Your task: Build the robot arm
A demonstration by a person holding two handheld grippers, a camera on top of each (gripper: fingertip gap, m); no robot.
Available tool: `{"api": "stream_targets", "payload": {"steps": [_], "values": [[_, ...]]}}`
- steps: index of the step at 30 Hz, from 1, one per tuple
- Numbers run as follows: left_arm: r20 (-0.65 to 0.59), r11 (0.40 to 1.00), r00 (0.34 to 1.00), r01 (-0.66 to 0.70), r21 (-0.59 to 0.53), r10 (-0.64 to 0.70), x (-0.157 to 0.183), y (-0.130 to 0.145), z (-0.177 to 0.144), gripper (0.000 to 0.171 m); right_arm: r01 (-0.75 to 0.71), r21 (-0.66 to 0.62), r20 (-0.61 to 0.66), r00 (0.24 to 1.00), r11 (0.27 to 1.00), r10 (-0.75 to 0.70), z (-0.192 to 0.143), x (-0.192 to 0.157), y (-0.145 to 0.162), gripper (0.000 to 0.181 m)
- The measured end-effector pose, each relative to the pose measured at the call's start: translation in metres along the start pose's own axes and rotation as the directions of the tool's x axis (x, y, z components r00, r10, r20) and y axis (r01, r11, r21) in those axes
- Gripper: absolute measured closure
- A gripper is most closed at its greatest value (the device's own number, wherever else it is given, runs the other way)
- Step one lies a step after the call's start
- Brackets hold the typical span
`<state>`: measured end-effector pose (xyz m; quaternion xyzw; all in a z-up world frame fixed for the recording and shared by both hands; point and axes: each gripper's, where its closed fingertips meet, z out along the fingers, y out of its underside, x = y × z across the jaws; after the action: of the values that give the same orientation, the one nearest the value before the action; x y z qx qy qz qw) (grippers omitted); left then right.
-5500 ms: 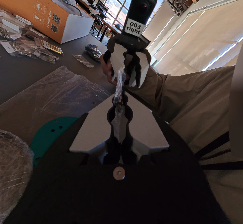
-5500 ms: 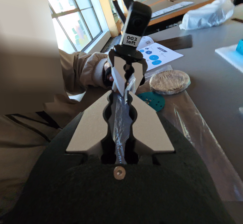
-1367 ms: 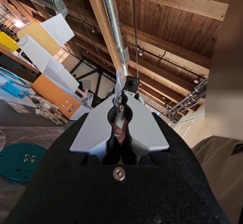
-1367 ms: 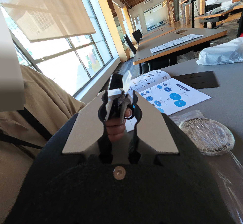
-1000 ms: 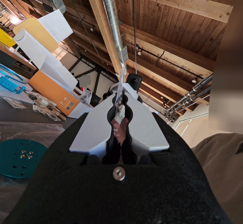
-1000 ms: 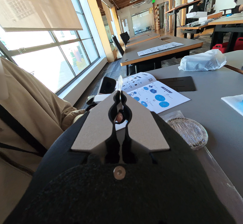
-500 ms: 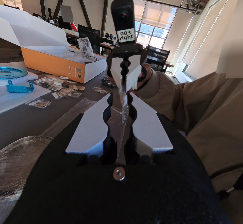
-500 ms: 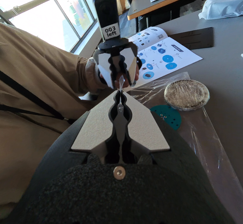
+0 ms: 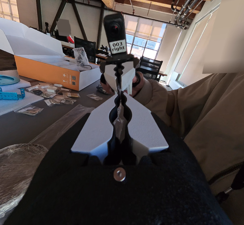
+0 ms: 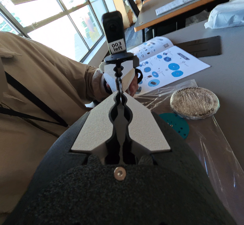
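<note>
Clear plastic bag (image 9: 119, 111) pinched between clenched jaws of left gripper (image 9: 120, 95) and right gripper (image 10: 119, 93).

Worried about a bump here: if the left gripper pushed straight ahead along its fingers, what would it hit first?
Most likely the right gripper, facing it tip to tip. Both are shut on the same small clear plastic bag, so almost no gap shows between the left gripper and it.

Between our matt, grainy white fingers (image 9: 100, 126) sits a clear glossy plastic bag (image 9: 118, 121). Right of our right claw (image 10: 120, 97), a film-wrapped disc (image 10: 194, 103) shines beside a matt teal plate (image 10: 176, 125).
</note>
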<state>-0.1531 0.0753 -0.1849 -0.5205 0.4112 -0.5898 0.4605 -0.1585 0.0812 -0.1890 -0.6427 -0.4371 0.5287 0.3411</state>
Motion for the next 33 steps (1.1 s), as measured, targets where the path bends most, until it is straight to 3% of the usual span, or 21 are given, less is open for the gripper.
{"api": "stream_targets", "payload": {"steps": [5, 12, 27, 29, 31, 33], "values": [[-0.018, 0.994, 0.997, 0.076, 0.082, -0.074, -0.001, -0.012, -0.004, 0.171, 0.046, 0.133, 0.005, 0.999, 0.990, -0.047, 0.005, 0.000, -0.010, 0.181], [-0.055, 0.990, 0.996, 0.071, 0.123, -0.065, 0.004, -0.021, -0.009, 0.171, 0.049, 0.223, 0.037, 0.998, 0.973, -0.059, 0.009, -0.006, -0.020, 0.181], [-0.037, 0.997, 0.997, 0.069, 0.025, -0.068, 0.002, -0.005, -0.008, 0.171, -0.023, 0.119, 0.071, 0.997, 0.993, 0.015, 0.007, 0.000, -0.005, 0.181], [0.006, 0.998, 0.998, 0.065, 0.010, -0.065, -0.003, -0.001, -0.009, 0.166, -0.001, 0.089, 0.035, 0.999, 0.996, -0.002, 0.000, 0.004, -0.005, 0.181], [0.063, 0.997, 0.995, 0.080, 0.011, -0.081, -0.014, -0.003, -0.014, 0.142, 0.009, 0.134, -0.054, 0.999, 0.991, -0.001, -0.029, 0.020, -0.021, 0.181], [0.128, 0.995, 0.987, 0.094, 0.018, -0.096, -0.026, -0.006, -0.023, 0.142, 0.033, 0.145, -0.383, 0.923, 0.989, 0.026, -0.085, 0.071, -0.041, 0.181]]}}
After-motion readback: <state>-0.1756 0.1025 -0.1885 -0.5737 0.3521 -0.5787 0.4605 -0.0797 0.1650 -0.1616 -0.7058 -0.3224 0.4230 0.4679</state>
